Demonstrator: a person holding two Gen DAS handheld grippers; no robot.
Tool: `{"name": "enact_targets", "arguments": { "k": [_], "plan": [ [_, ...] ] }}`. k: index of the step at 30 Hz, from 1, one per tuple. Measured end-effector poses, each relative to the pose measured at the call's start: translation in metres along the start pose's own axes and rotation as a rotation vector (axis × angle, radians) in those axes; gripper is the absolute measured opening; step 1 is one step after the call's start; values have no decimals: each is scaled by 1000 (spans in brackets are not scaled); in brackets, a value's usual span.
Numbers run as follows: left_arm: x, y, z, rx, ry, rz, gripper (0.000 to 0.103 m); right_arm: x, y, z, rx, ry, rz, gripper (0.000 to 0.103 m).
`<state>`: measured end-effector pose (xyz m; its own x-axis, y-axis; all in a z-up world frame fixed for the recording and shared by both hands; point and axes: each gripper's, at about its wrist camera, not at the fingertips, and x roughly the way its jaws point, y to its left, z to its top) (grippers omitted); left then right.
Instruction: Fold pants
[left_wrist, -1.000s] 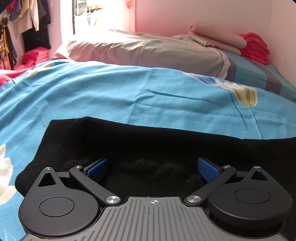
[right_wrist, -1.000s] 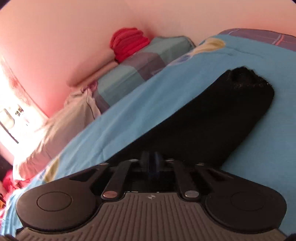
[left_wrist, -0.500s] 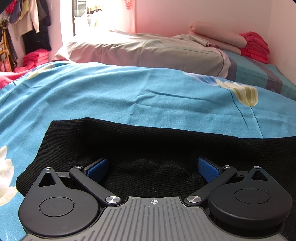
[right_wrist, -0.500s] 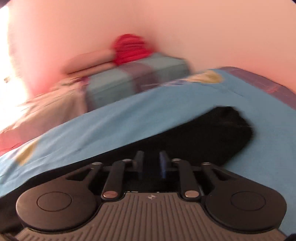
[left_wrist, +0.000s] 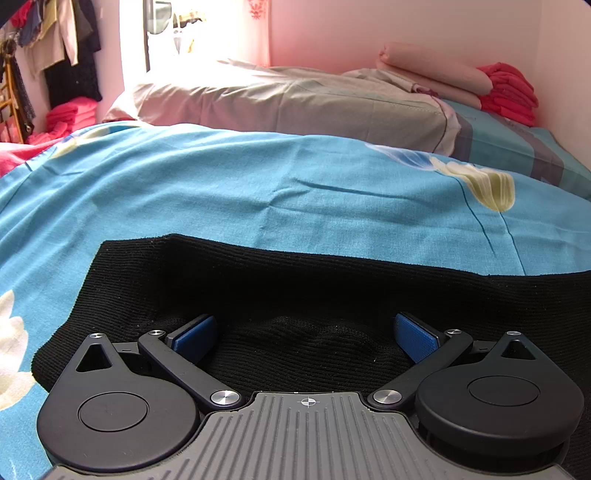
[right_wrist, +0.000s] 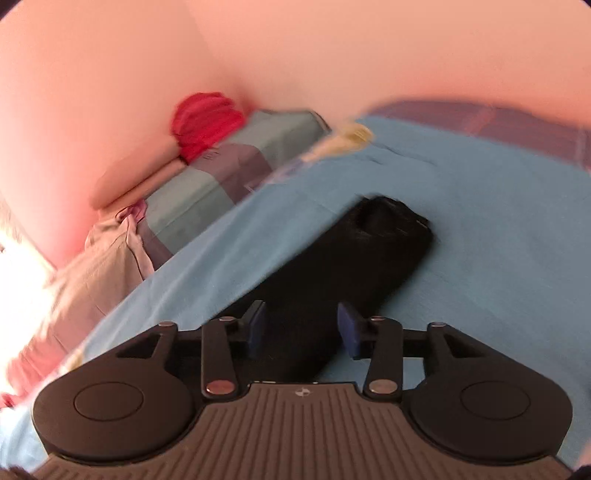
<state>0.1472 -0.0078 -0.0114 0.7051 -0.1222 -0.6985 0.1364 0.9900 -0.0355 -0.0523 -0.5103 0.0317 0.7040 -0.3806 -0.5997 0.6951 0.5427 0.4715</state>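
Note:
Black ribbed pants (left_wrist: 314, 284) lie flat on the blue flowered bedsheet (left_wrist: 258, 199), stretching from lower left to the right edge of the left wrist view. My left gripper (left_wrist: 304, 338) hovers over their near edge, its jaws wide open with a small hump of fabric between the blue pads (left_wrist: 195, 334), untouched. In the right wrist view a narrow black leg of the pants (right_wrist: 354, 266) runs away to its cuffed end. My right gripper (right_wrist: 301, 325) sits over that leg with its jaws opening; the cloth lies between the pads (right_wrist: 349, 326) without being pressed.
A grey pillow (left_wrist: 295, 99) and a folded pink blanket (left_wrist: 432, 72) with red clothes (left_wrist: 509, 92) lie at the head of the bed by the pink wall. Hanging clothes (left_wrist: 55, 48) and pink piles (left_wrist: 70, 118) stand far left. A striped sheet (right_wrist: 229, 166) edges the bed.
The right gripper, nearly shut on the pant leg a second ago, has spread its jaws apart and swung, so the leg now sits more centred. The left gripper has stayed still and open.

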Motion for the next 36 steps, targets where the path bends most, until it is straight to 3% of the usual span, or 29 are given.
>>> {"name": "enact_targets", "arguments": {
  "k": [5, 10, 15, 17, 21, 23, 25, 29, 36],
  "plan": [
    [0, 0, 0, 0, 0, -1, 103, 23, -40, 7, 210, 176, 26, 57],
    [0, 0, 0, 1, -1, 0, 103, 47, -47, 18, 206, 94, 87, 59],
    [0, 0, 0, 1, -1, 1, 103, 65, -58, 17, 281, -1, 174, 60],
    [0, 0, 0, 1, -2, 1, 103, 57, -50, 9, 250, -32, 141, 61],
    [-1, 0, 0, 2, -4, 3, 103, 55, 1, -13, -75, -74, 4, 67],
    [-1, 0, 0, 1, -4, 2, 103, 57, 7, -14, -112, -87, -25, 63],
    [-1, -1, 0, 1, -5, 2, 103, 57, -3, -8, -70, -92, -30, 38],
    [-1, -1, 0, -1, -6, 1, 103, 52, -27, -1, 43, -82, 22, 30],
    [-2, 1, 1, -13, -9, -1, 103, 45, -3, -6, -115, -140, -57, 26]
  ]
}}
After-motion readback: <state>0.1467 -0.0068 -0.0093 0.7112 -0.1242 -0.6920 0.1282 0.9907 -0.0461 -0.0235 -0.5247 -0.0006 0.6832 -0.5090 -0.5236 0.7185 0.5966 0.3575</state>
